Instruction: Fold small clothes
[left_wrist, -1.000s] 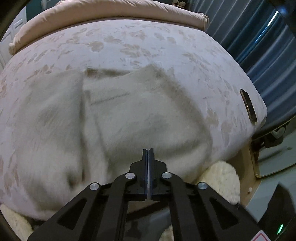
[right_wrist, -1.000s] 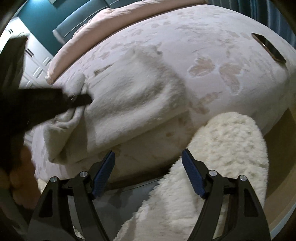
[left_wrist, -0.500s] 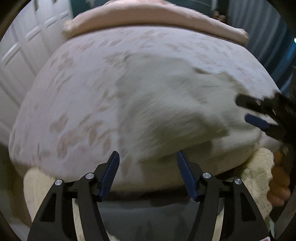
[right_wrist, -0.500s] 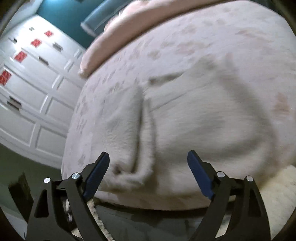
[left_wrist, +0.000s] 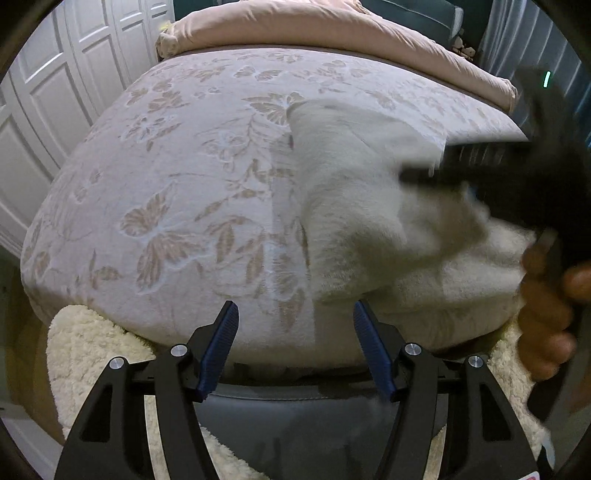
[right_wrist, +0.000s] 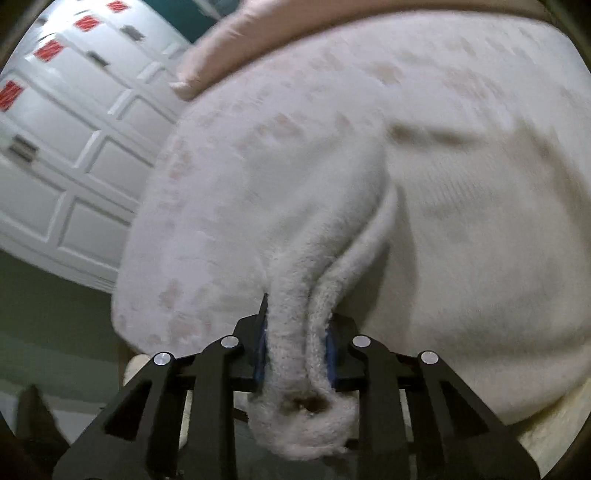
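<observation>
Left-wrist view: the left gripper (left_wrist: 291, 332) hangs over the near edge of a bed (left_wrist: 177, 206), its blue-padded jaws standing well apart with nothing between them — only the leaf-and-butterfly patterned cover shows in the gap. A cream fleece garment (left_wrist: 362, 206) lies on the bed's right half, partly lifted and bunched toward the right. At the right edge of this view the right gripper (left_wrist: 424, 173) appears as a dark, motion-blurred shape reaching into the fleece, and below it a person's hand (left_wrist: 546, 306) is wrapped around the tool's handle. A fluffy white rug (left_wrist: 85, 354) lies on the floor beside the bed's near edge. A folded pink duvet (left_wrist: 295, 26) runs across the far end of the bed, with white panelled wardrobe doors (left_wrist: 55, 92) to the left.

Right-wrist view: the right gripper (right_wrist: 295, 343) has just closed its jaws — they are clamped on a doubled fold of the cream fleece garment (right_wrist: 303, 332), which is pinched between the blue pads and spills in a loop below them. The rest of the garment stretches away from the jaws up onto the bed (right_wrist: 221, 177), raised into a ridge. White panelled doors (right_wrist: 66, 140) bearing red square stickers (right_wrist: 48, 50) fill the blurred left side.
</observation>
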